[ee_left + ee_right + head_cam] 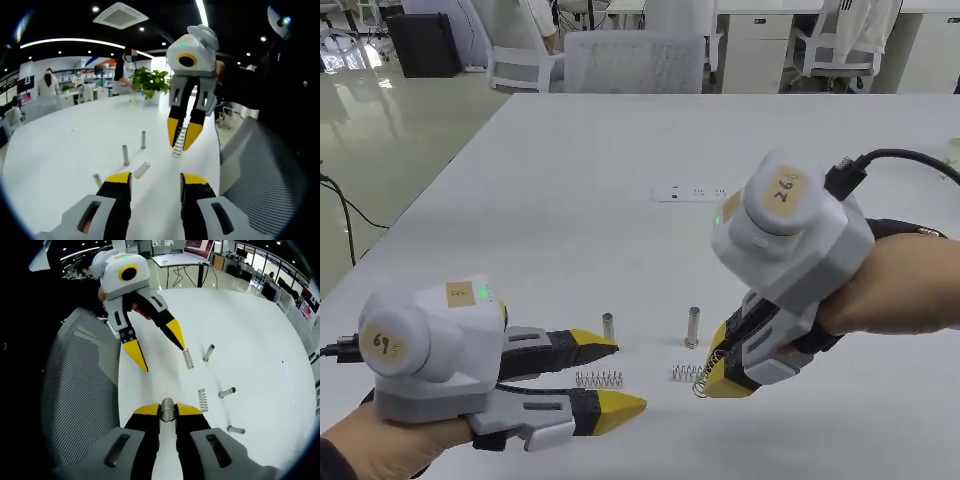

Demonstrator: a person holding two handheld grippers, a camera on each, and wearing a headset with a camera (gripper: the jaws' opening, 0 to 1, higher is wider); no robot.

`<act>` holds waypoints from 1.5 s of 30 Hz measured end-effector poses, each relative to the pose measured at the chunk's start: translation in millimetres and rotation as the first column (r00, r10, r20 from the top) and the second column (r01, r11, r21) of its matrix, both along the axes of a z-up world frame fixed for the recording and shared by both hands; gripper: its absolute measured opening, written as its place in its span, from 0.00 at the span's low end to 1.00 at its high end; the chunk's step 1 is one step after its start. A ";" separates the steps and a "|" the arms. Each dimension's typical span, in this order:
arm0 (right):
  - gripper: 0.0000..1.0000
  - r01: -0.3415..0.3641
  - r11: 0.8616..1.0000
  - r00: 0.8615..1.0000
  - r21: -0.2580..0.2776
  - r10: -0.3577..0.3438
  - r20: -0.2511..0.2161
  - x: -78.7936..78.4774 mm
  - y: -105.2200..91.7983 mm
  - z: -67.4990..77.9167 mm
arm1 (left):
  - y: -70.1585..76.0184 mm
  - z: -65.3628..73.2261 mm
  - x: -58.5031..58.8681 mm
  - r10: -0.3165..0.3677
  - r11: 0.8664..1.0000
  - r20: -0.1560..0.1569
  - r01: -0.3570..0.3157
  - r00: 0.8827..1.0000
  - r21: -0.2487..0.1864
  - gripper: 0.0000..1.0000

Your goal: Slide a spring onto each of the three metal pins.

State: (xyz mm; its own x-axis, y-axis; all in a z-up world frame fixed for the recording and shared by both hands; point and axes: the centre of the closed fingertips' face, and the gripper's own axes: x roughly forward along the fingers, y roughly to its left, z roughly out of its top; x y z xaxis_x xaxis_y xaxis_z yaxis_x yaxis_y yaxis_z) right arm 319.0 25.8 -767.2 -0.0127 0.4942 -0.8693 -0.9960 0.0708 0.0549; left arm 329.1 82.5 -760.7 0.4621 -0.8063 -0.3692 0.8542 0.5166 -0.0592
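Spring (168,412) clamped in right claw (168,409), long axis along the jaws.

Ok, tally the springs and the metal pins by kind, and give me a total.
Springs: 3 (two loose springs on the table, one held spring in the right tongs)
Metal pins: 3
Total: 6
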 end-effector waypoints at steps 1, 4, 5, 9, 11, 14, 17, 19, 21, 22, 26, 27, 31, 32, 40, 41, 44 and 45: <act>0.08 0.001 1.000 1.000 0.000 -0.001 0.000 0.0 -0.4 0.4 | 1.1 0.4 -0.4 0.003 1.000 0.001 -0.003 1.000 0.002 0.33; 0.08 0.003 1.000 1.000 0.000 -0.003 0.001 0.3 -1.8 0.9 | 3.7 1.2 -1.1 0.009 1.000 0.004 -0.009 1.000 0.004 0.34; 0.08 0.003 1.000 1.000 0.000 -0.003 0.004 0.6 -2.5 1.1 | 4.8 1.5 -1.6 0.012 1.000 0.005 -0.012 1.000 0.007 0.34; 0.08 0.008 1.000 1.000 -0.001 -0.008 0.006 1.7 -5.3 1.4 | 9.5 1.4 -2.8 0.028 1.000 0.006 -0.028 1.000 0.010 0.35; 0.08 0.011 1.000 1.000 0.000 -0.011 0.005 2.1 -6.7 1.4 | 12.5 1.3 -2.4 0.039 0.999 0.004 -0.039 0.999 0.008 0.36; 0.08 0.014 1.000 1.000 -0.001 -0.014 0.006 3.0 -8.3 1.5 | 16.0 2.2 -2.0 0.055 0.998 0.004 -0.055 0.998 0.005 0.37; 0.08 0.016 1.000 1.000 -0.001 -0.016 0.007 3.8 -9.7 2.0 | 19.1 2.9 -2.0 0.069 0.998 0.005 -0.069 0.998 0.002 0.38; 0.08 0.020 1.000 1.000 -0.002 -0.020 0.007 4.8 -11.2 2.2 | 22.9 2.3 -2.0 0.082 0.997 0.004 -0.082 0.997 0.000 0.38; 0.08 0.024 1.000 1.000 -0.003 -0.024 0.006 5.8 -13.1 2.0 | 26.9 1.4 -2.4 0.095 0.995 0.001 -0.095 0.995 -0.001 0.38; 0.08 0.026 1.000 1.000 -0.004 -0.026 0.008 6.3 -14.0 1.9 | 29.0 0.8 -2.8 0.102 0.995 -0.001 -0.102 0.995 -0.003 0.38; 0.08 0.032 0.999 0.999 -0.007 -0.032 0.007 7.7 -16.9 1.9 | 34.6 -2.5 -3.7 0.123 0.992 -0.006 -0.123 0.992 -0.005 0.40; 0.08 0.034 0.999 0.999 -0.008 -0.034 0.007 8.2 -17.5 2.0 | 35.1 -2.7 -3.6 0.127 0.992 -0.008 -0.127 0.992 -0.007 0.40; 0.08 0.040 0.999 0.999 -0.010 -0.040 0.009 10.0 -20.0 3.2 | 37.1 -4.5 -3.7 0.139 0.990 -0.013 -0.139 0.990 -0.010 0.42; 0.08 0.041 0.999 0.999 -0.011 -0.041 0.009 10.4 -20.5 3.5 | 37.3 -4.7 -3.7 0.140 0.990 -0.013 -0.141 0.990 -0.010 0.43; 0.08 0.066 0.998 0.998 -0.010 -0.066 0.018 16.6 -28.5 7.7 | 41.0 -5.2 -1.4 0.161 0.987 -0.005 -0.161 0.987 -0.006 0.46; 0.08 0.071 0.997 0.997 -0.009 -0.070 0.021 18.7 -30.6 8.6 | 41.4 -6.6 -1.6 0.163 0.987 -0.007 -0.163 0.987 -0.005 0.47; 0.08 0.085 0.996 0.996 -0.008 -0.084 0.029 23.6 -34.6 12.7 | 41.2 -8.4 -2.9 0.169 0.986 -0.010 -0.169 0.986 -0.002 0.50; 0.08 0.088 0.996 0.996 -0.009 -0.088 0.030 25.0 -35.7 13.9 | 40.9 -8.6 -3.1 0.169 0.986 -0.010 -0.169 0.985 -0.002 0.50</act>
State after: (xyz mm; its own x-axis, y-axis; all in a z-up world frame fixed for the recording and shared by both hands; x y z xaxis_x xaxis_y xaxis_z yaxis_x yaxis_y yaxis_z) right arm 344.0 -9.8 -753.4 0.0566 0.4836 -0.8734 -0.9870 0.1587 0.0239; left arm 326.0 123.4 -769.3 0.5885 -0.7179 -0.3719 0.7537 0.6536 -0.0692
